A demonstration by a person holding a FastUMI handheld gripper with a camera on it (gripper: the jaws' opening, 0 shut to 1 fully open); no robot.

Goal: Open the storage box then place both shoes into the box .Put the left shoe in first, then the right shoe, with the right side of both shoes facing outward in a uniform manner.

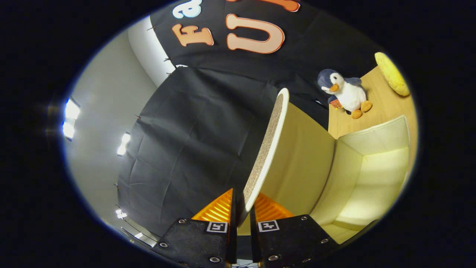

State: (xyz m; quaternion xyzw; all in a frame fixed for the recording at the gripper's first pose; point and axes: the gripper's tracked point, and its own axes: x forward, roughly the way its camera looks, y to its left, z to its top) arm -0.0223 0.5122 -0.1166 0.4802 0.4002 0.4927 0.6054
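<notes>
Box (375,175) on the tabletop (383,100), lid (282,156) swung up. Hand-held gripper (243,216) is clamped on the lid's edge, rim pinched between both fingers. Risk: thin grip slips and the lid drops shut, or pulling further drags the box. Box interior sits just beyond the fingers. Penguin (344,93) well behind.

My gripper (243,219): two textured black mounts w/ silver screws. Each carries a small square b/w marker tag. Fingers (217,210) have ribbed faces.
</notes>
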